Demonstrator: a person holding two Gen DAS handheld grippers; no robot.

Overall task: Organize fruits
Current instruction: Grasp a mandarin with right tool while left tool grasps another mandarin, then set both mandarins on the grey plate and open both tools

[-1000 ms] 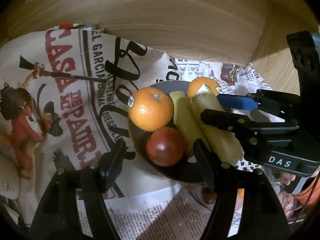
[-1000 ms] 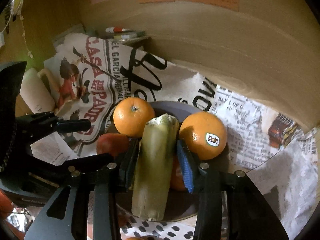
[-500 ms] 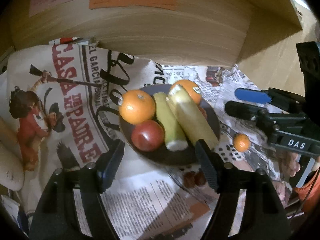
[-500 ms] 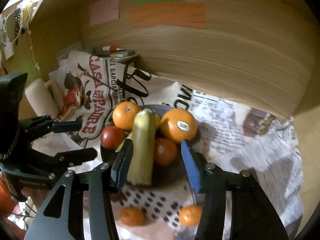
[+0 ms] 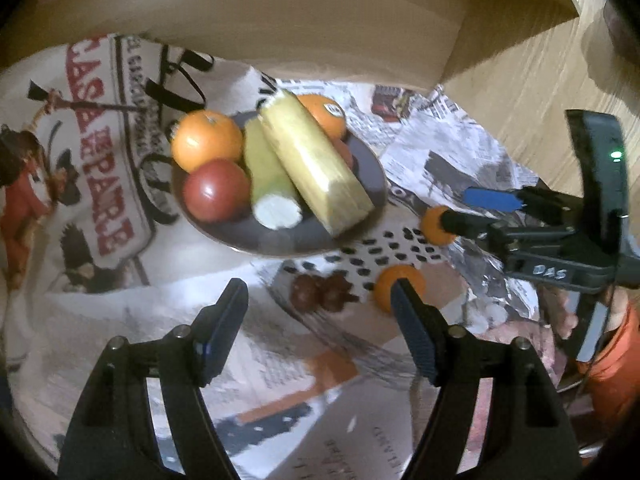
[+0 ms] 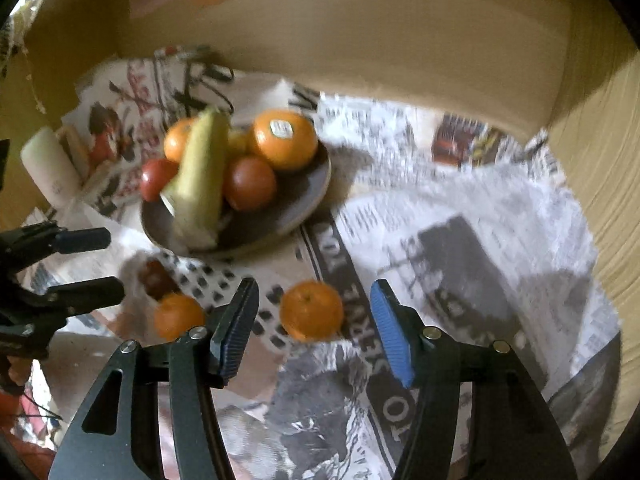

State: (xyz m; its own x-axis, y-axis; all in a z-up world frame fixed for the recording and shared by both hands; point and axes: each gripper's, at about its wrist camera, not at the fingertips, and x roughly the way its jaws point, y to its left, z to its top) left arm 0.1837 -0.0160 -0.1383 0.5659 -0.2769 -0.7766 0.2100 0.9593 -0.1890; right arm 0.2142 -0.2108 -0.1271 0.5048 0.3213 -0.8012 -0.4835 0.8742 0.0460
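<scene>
Across the lower frame of both views, crumpled newspaper (image 6: 460,208) covers the surface. Both the left gripper (image 5: 320,320) and right gripper (image 6: 314,320) are spread, holding nothing. A small orange (image 6: 312,316) lies loose between the right fingers. Mid-frame, a dark plate (image 5: 360,160) holds fruit; a wooden wall (image 5: 320,20) rises behind. The right view is blurred.

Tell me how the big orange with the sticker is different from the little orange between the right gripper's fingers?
The big orange sits on the plate; the little orange lies on the newspaper. The big orange wears a white sticker; the little orange shows none. The big orange touches other fruit; the little one lies alone. Both are round and orange.
</scene>
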